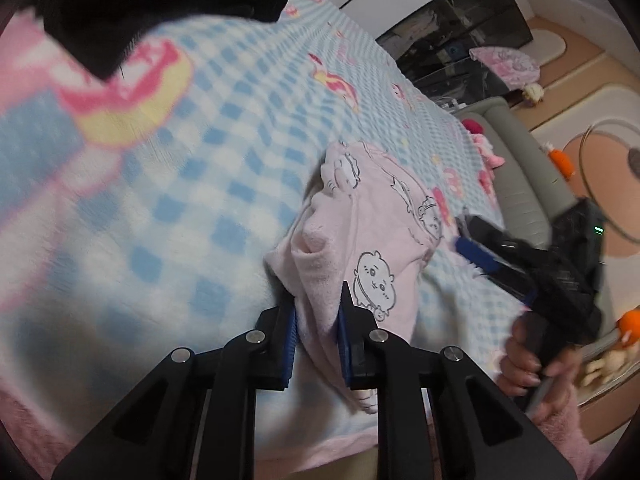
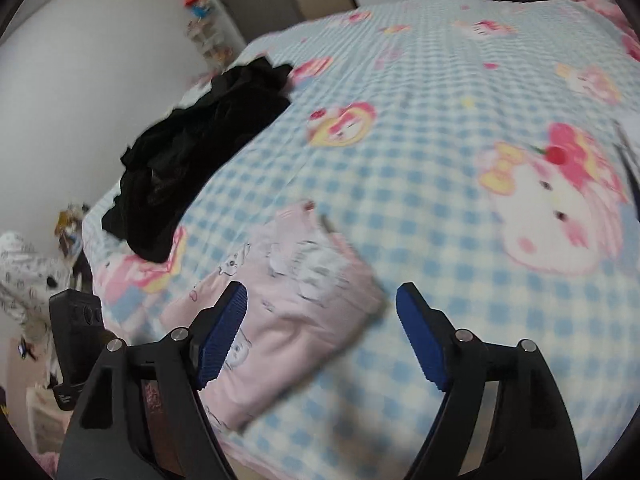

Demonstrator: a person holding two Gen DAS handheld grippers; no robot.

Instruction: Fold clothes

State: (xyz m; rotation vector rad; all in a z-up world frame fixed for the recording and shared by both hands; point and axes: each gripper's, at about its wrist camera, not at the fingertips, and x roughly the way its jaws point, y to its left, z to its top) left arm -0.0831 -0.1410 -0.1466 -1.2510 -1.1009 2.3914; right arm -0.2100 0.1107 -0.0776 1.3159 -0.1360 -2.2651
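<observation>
Two tongs: left tongs (image 1: 318,300) clamping pink garment (image 1: 376,236), right tongs (image 2: 322,312) wide above it.

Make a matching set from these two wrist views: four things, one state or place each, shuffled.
Things:
1. left hand-held gripper
2. right hand-held gripper
3. black garment
4. pink printed garment

States or places:
A. lies crumpled near the bed's edge by the wall
B. open, nothing between its fingers
C. shut on cloth
D. partly folded on the checked blanket, one end pinched

Pairs: 1-C, 2-B, 3-A, 4-D
</observation>
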